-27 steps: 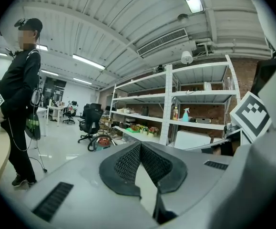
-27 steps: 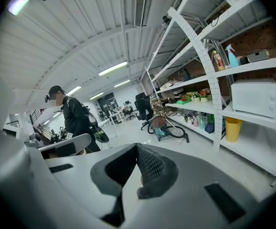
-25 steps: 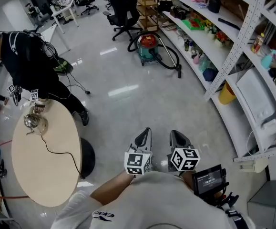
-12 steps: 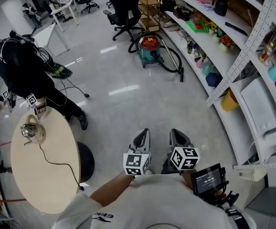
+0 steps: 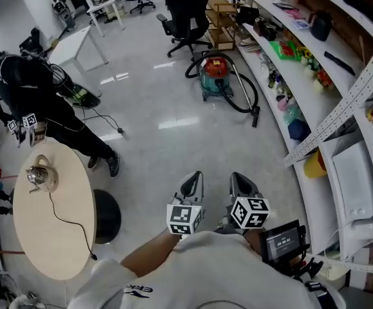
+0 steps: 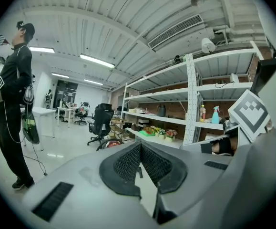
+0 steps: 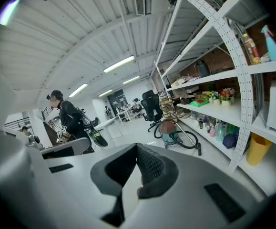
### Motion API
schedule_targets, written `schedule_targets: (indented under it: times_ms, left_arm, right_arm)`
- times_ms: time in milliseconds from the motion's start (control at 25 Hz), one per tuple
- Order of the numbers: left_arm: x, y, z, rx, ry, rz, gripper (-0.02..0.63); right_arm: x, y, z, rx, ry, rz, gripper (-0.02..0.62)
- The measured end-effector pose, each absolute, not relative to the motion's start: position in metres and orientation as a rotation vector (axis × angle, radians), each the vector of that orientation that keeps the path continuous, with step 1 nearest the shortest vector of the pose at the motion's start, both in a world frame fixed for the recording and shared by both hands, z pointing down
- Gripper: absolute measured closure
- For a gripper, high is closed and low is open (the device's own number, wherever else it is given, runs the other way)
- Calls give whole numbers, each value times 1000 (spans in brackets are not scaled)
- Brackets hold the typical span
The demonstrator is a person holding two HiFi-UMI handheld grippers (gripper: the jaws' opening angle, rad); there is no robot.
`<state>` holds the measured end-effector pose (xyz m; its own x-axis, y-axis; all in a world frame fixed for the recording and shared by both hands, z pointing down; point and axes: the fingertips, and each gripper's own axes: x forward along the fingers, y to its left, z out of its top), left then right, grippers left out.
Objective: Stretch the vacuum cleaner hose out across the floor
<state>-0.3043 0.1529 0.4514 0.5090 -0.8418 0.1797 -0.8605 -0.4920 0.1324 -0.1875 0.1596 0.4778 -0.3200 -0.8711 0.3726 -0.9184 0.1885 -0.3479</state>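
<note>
A red and green canister vacuum cleaner [image 5: 216, 76] stands on the floor far ahead, beside the shelves; it also shows in the right gripper view [image 7: 170, 131]. Its black hose [image 5: 243, 102] loops round it and its wand ends at a nozzle [image 5: 256, 116] on the floor. My left gripper [image 5: 193, 185] and right gripper [image 5: 240, 186] are held side by side close to my chest, well short of the vacuum. Both are shut with nothing between their jaws, as the left gripper [image 6: 138, 152] and right gripper [image 7: 137, 152] show in their own views.
Long white shelves [image 5: 315, 89] with bottles and boxes run along the right. A black office chair [image 5: 188, 8] stands behind the vacuum. A round beige table [image 5: 51, 224] with a kettle and cable is at left, with a person in black [image 5: 38, 98] holding marker-cube grippers beside it.
My view has moved forward: the vacuum, shelves and table sit lower and nearer in the frame. Both grippers keep their place and stay shut. The person at the table has shifted left.
</note>
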Motion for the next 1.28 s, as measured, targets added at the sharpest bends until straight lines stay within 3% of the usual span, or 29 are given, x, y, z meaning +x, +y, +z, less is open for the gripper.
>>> schedule_targets:
  times_ms: [240, 760, 1280]
  left_arm:
    - [-260, 104, 456, 2513, -1522, 120, 604]
    - [-237, 0, 465, 2494, -1530, 134, 604]
    - [-266, -180, 450, 2580, -1423, 86, 604]
  right_arm:
    - [-148, 106, 489, 1706, -2385, 804, 595]
    - [-122, 5, 500, 1717, -2366, 838, 595]
    - [-150, -166, 481, 1844, -2314, 773, 595]
